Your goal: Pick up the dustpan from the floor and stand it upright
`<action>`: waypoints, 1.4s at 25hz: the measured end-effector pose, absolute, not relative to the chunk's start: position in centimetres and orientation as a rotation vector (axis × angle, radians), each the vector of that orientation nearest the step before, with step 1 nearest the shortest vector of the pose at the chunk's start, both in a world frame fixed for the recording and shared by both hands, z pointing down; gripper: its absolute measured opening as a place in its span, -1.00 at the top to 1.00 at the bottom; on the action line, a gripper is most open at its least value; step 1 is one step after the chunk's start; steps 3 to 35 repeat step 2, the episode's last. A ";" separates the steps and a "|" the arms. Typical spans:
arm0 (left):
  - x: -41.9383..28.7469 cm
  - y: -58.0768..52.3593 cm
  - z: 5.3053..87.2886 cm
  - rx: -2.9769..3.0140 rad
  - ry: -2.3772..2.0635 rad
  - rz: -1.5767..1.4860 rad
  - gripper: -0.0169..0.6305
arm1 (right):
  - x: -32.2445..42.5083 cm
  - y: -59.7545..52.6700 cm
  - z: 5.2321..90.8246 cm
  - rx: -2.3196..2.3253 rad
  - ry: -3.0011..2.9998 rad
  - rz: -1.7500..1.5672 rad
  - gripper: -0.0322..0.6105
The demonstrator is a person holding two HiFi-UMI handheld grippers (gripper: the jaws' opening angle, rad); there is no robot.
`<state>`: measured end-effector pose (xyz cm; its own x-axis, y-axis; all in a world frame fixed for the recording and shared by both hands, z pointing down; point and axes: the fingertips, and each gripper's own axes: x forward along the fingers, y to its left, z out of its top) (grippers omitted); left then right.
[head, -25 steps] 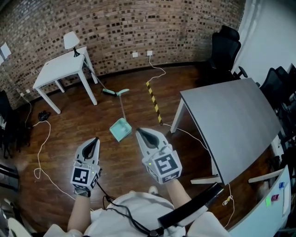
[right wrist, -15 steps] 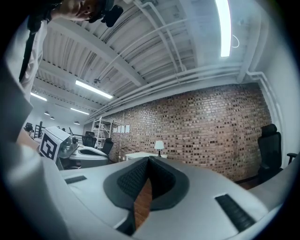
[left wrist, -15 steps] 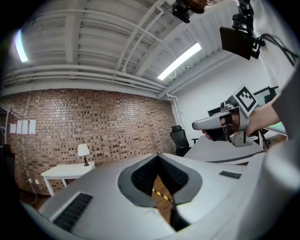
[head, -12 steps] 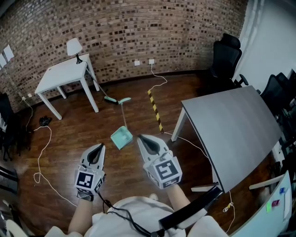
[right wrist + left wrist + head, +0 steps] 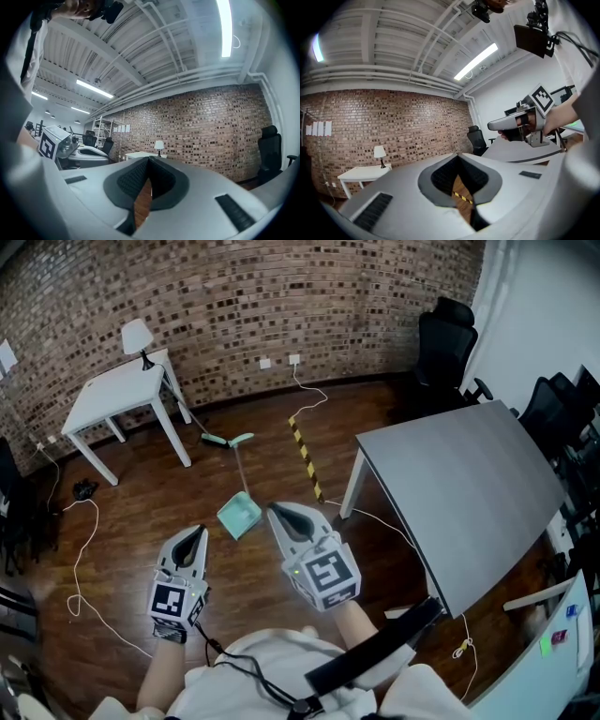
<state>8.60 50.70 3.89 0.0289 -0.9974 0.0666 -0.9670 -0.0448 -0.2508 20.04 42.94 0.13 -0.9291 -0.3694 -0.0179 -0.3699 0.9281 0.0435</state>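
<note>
A teal dustpan (image 5: 239, 515) lies flat on the wooden floor in the head view, its long thin handle (image 5: 240, 468) running away from me toward the brick wall. My left gripper (image 5: 194, 534) is held level at the lower left, shut and empty, short of the pan. Just right of the pan, my right gripper (image 5: 280, 514) is also shut with nothing in it. The left gripper view shows its shut jaws (image 5: 458, 159) and the right gripper (image 5: 494, 125) alongside. In the right gripper view its tips (image 5: 149, 161) meet; the dustpan is hidden in both gripper views.
A teal broom head (image 5: 227, 440) lies beyond the handle. White table (image 5: 117, 395) with a lamp (image 5: 137, 337) at back left, grey table (image 5: 459, 486) at right, black chairs (image 5: 442, 348) behind it. Yellow-black tape (image 5: 305, 455) and white cables (image 5: 82, 549) cross the floor.
The head view has shifted slightly; the dustpan now sits a little nearer the grippers in the picture. Both grippers stay shut and level.
</note>
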 end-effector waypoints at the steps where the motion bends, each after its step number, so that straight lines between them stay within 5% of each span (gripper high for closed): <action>1: 8.7 50.6 3.8 -2.152 2.072 -0.337 0.93 | 20.2 42.9 0.1 -0.594 3.075 0.072 0.92; 35: 8.8 50.6 3.7 -2.152 2.072 -0.335 0.93 | 20.3 42.8 0.1 -0.599 3.074 0.072 0.92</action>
